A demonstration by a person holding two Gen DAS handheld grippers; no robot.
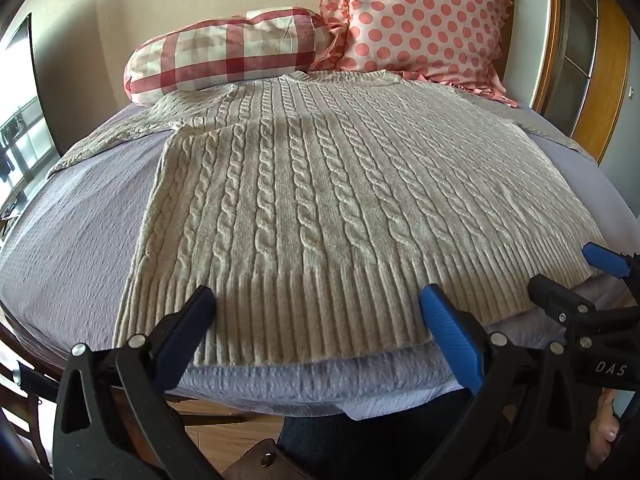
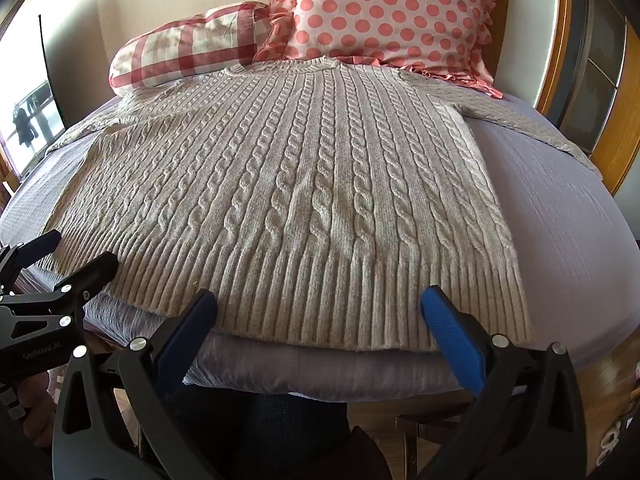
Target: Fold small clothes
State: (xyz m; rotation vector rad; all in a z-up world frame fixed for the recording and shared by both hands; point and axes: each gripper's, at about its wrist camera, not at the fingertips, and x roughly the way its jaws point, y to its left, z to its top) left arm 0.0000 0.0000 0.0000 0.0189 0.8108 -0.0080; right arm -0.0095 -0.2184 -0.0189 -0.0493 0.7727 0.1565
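1. A beige cable-knit sweater (image 1: pixel 320 184) is lying flat on a bed covered with a lavender textured bedspread (image 1: pixel 80 216), filling the middle of both wrist views, with its ribbed hem (image 1: pixel 288 312) toward the bottom of the frame and its round neckline toward the top.
2. One sleeve is stretching out toward the left edge of the left wrist view, and the other is running toward the right edge of the right wrist view (image 2: pixel 520 120).
3. The left gripper (image 1: pixel 318 304) is hovering at the bottom of its own view, its jaws standing wide apart over the ribbed hem and gripping nothing.
4. The right gripper (image 2: pixel 318 304) is sitting at the bottom of its own view in the same way, its jaws spread wide over the hem near the sweater's lower right corner and clamping nothing.
5. Each gripper is also showing in the other's view: the right one at the lower right of the left wrist view, the left one at the lower left of the right wrist view, both just beside the hem with jaws parted.
6. A red-and-white checked bolster pillow (image 1: pixel 228 52) is resting at the upper left behind the neckline.
7. A pink pillow with coral polka dots and a ruffled edge (image 1: pixel 424 20) is leaning at the upper right, beside the bolster.
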